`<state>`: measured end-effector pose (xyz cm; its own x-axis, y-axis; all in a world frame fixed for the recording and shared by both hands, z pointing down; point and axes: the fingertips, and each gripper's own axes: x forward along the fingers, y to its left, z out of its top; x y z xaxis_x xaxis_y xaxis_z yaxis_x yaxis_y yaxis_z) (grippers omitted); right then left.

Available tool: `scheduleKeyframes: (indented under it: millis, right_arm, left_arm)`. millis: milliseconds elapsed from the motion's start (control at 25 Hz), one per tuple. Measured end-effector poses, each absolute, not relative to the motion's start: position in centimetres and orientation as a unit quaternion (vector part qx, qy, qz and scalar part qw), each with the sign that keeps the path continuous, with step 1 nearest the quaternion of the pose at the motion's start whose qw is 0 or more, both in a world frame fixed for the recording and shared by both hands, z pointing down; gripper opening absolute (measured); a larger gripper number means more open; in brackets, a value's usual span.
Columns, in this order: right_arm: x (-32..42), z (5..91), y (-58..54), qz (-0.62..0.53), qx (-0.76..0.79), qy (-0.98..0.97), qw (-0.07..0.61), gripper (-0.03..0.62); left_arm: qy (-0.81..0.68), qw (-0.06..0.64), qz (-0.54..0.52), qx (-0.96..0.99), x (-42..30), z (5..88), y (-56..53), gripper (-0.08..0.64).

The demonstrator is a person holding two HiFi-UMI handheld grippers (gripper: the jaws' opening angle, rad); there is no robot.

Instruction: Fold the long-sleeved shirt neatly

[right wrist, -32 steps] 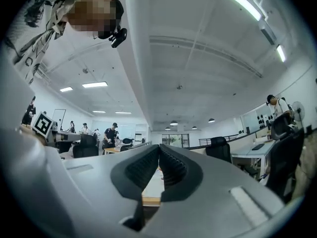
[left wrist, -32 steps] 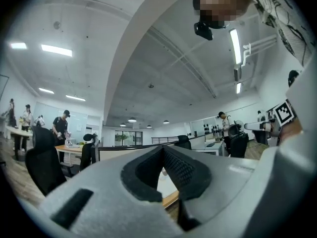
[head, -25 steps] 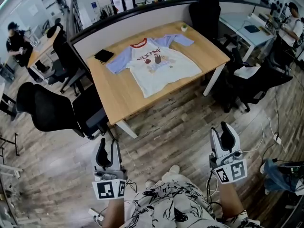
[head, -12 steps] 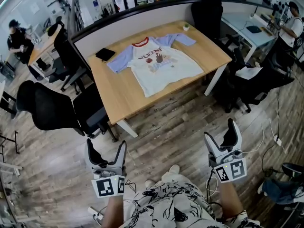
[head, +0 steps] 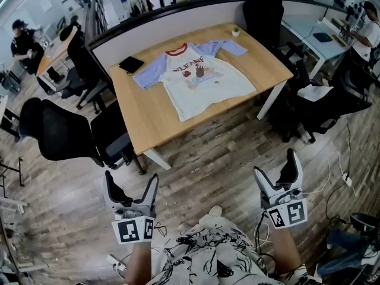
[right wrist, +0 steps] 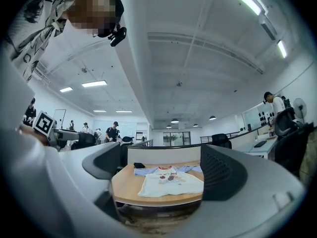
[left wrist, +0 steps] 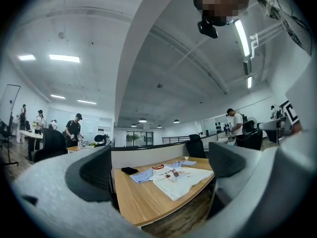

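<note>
Between the jaws of the left gripper (head: 132,184) nothing is held; they stand wide apart and have just been opening. The right gripper (head: 276,168) is the same: jaws spread wide, just opened, with only air between the pads. Both grippers hang low over the wooden floor (head: 208,159), well short of the wooden desk (head: 148,117) and pointing roughly level toward it. In each gripper view the desk shows far off through the gap between the jaws.

On the desk's far half lies the shirt (head: 202,79), well apart from both grippers. It is spread flat and face up, with a white body, a printed front, a red collar and light blue sleeves stretched out to either side. Its hem points toward the desk's near edge. A small black flat item (head: 130,64) sits at the desk's far left corner, just beside the left sleeve. A small white pot (head: 236,32) stands near the desk's far right corner. Left of the desk stands a black office chair (head: 56,138), and a grey partition (head: 148,28) runs along the desk's far side.
</note>
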<state>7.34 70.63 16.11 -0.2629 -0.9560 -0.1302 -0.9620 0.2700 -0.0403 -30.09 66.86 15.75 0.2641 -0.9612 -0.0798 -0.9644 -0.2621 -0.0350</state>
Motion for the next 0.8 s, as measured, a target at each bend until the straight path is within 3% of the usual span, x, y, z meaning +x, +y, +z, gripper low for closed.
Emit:
scheduleKeyframes:
  millis: [440,800]
  right_arm:
    - [12.2,16.5,66.9,0.028,-0.61,0.789,0.066,0.5]
    - [14.7,17.7,59.5,0.027,-0.628,0.776,0.05,0.5]
  left_arm:
    - [0.61,0.043,0.008,-0.791,-26.4,16.9,63.0,0.601]
    - [0.597,0.031,0.014,-0.801,-24.3,19.0,53.2,0.601]
